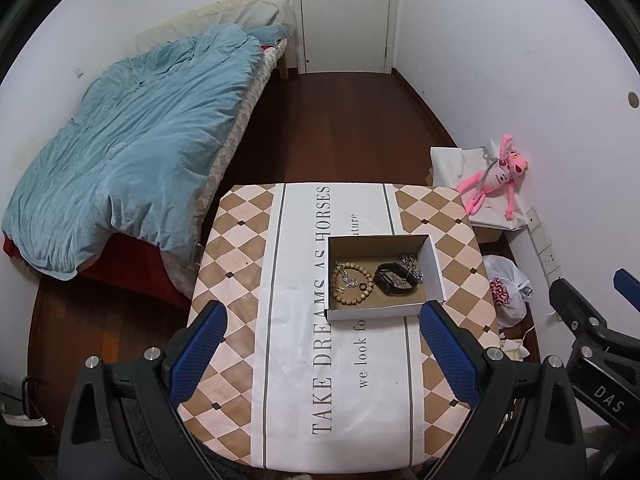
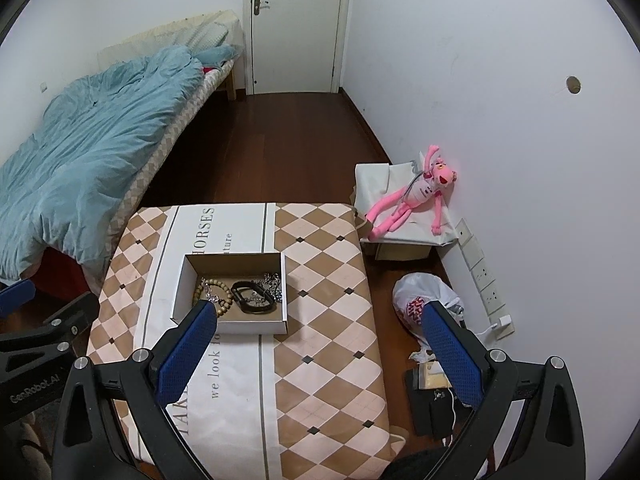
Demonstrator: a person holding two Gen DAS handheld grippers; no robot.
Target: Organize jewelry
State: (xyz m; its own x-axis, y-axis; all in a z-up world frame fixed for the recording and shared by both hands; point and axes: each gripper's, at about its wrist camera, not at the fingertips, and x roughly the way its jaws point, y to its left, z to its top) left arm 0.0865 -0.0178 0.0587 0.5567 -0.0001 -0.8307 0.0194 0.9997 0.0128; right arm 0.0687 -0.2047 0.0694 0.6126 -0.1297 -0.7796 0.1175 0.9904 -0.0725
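An open cardboard box (image 1: 436, 264) sits on the checkered table (image 1: 240, 264). Inside lie a wooden bead bracelet (image 1: 362, 298), a black band (image 1: 386, 284) and a silver chain (image 1: 412, 266). The box (image 2: 285, 292) also shows in the right wrist view with the bead bracelet (image 2: 226, 300), black band (image 2: 244, 290) and chain (image 2: 274, 284). My left gripper (image 1: 324, 348) is open and empty, above the table in front of the box. My right gripper (image 2: 320, 348) is open and empty, to the right of the box, near the table's right side.
A bed with a blue duvet (image 1: 132, 152) stands to the left. A pink plush toy (image 2: 416, 196) lies on a white-covered box by the right wall. A plastic bag (image 2: 424, 300) and small items lie on the floor right of the table. A door (image 2: 296, 24) is at the back.
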